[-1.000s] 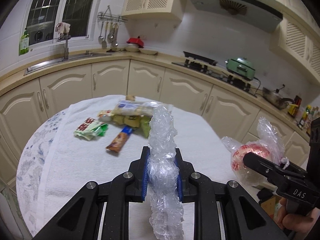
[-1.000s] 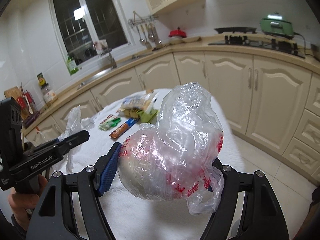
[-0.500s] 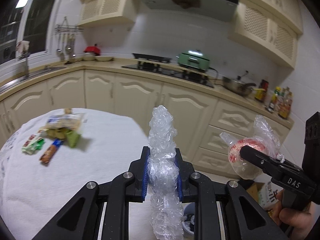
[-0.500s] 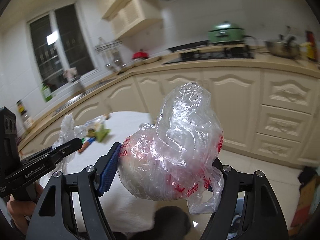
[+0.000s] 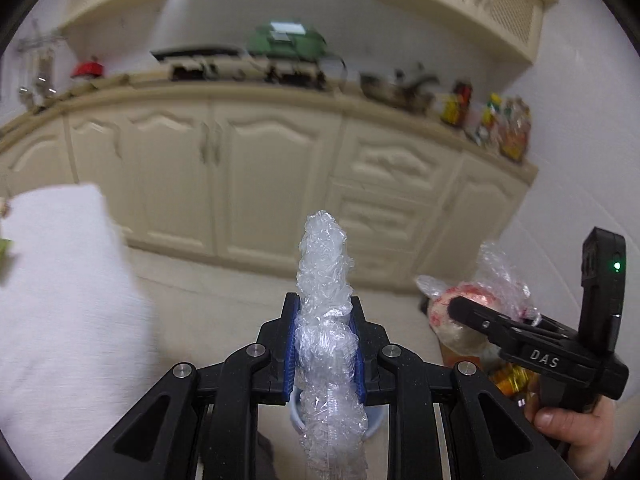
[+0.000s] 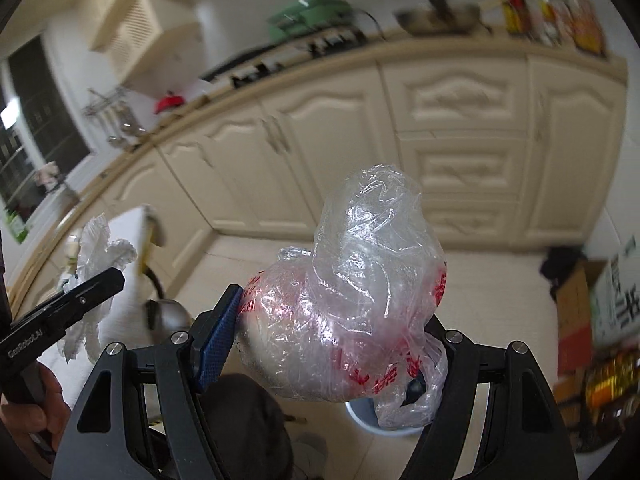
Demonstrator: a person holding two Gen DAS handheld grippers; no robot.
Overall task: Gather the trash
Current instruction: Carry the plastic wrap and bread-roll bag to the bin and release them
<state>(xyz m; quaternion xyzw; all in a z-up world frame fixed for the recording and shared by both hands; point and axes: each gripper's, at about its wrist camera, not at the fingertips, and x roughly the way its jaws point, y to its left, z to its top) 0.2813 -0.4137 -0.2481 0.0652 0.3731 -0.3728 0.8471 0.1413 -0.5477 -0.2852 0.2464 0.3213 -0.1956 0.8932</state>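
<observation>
My left gripper (image 5: 325, 330) is shut on a crumpled clear plastic wrap (image 5: 326, 276) that sticks up between its blue pads. My right gripper (image 6: 328, 328) is shut on a bunched clear plastic bag with red print (image 6: 352, 296). In the left wrist view the right gripper (image 5: 472, 312) and its bag (image 5: 492, 276) are at the right. In the right wrist view the left gripper (image 6: 108, 280) and its wrap (image 6: 96, 248) are at the left. A pale blue bin (image 6: 362, 416) stands on the floor below both loads, mostly hidden; its rim also shows in the left wrist view (image 5: 374, 426).
The white-clothed table (image 5: 56, 300) is at the left edge of the left wrist view. Cream kitchen cabinets (image 5: 280, 184) run across ahead. Cardboard boxes and packages (image 6: 584, 320) stand on the floor at the right. The floor is beige tile.
Both grippers have swung right, away from the table and toward the floor, still holding their loads. The table trash has left the views and the blue bin has come into view.
</observation>
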